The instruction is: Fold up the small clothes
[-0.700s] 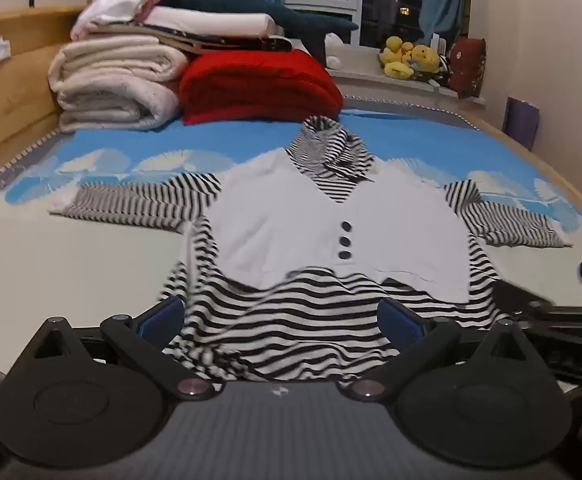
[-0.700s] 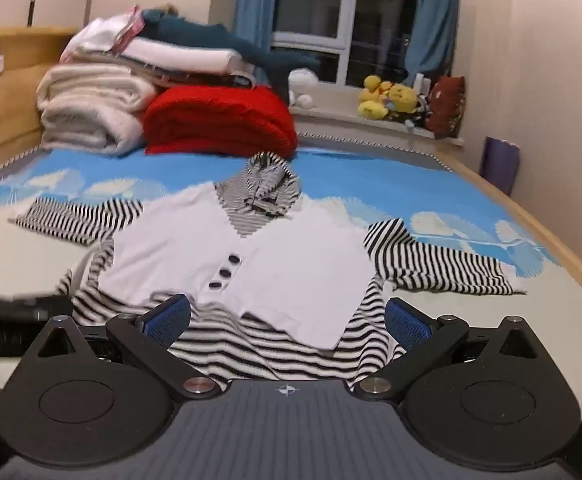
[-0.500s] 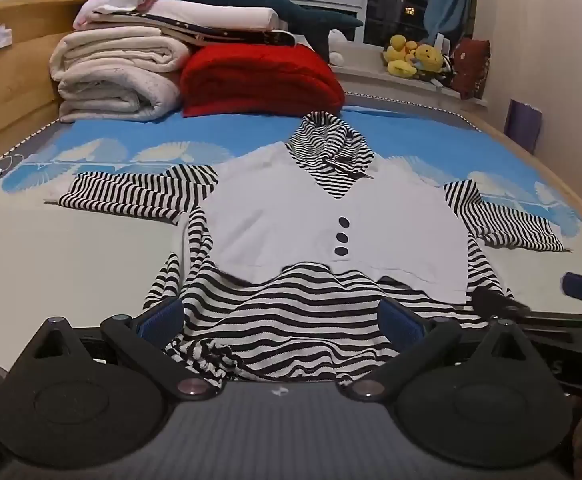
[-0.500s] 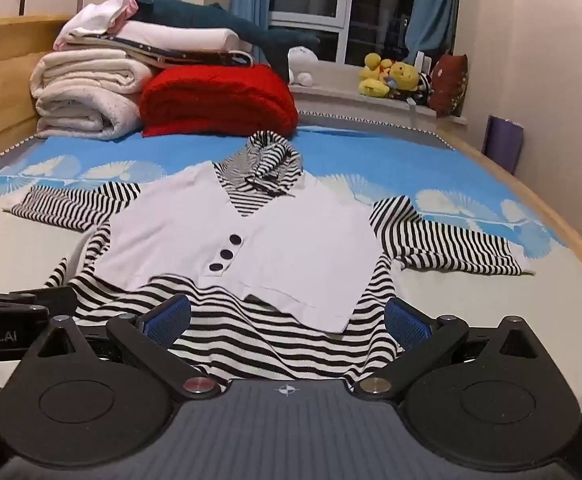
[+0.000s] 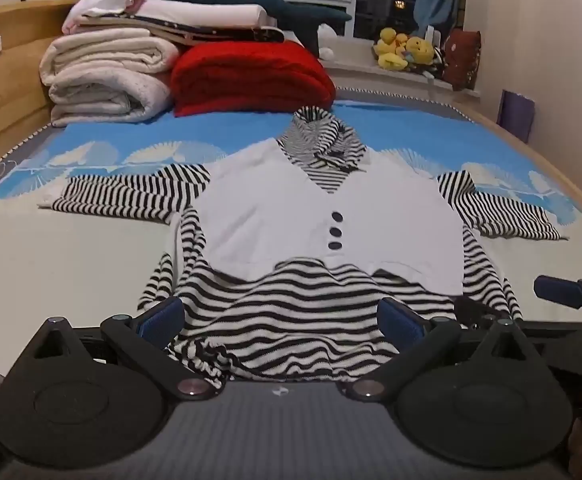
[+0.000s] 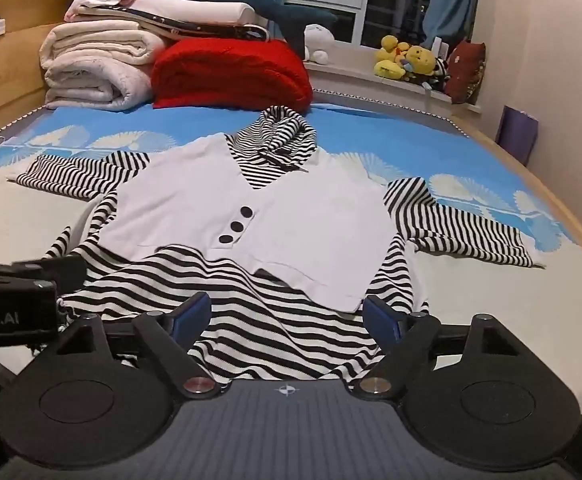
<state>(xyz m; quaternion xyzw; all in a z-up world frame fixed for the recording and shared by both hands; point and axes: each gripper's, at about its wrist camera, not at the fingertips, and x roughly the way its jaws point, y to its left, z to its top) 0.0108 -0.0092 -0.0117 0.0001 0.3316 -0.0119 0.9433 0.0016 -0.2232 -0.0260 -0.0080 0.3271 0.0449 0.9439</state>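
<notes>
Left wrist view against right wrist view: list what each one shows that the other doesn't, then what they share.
Only the left wrist view shows the right gripper at its right edge. Only the right wrist view shows the white plush on the sill clearly, and the left gripper at its left edge. Both share the striped top spread flat on the bed, its three buttons, the red blanket and open jaws at the hem.

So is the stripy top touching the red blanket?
Apart. In the right wrist view, blue sheet shows between the striped top, at its collar, and the red blanket.
</notes>
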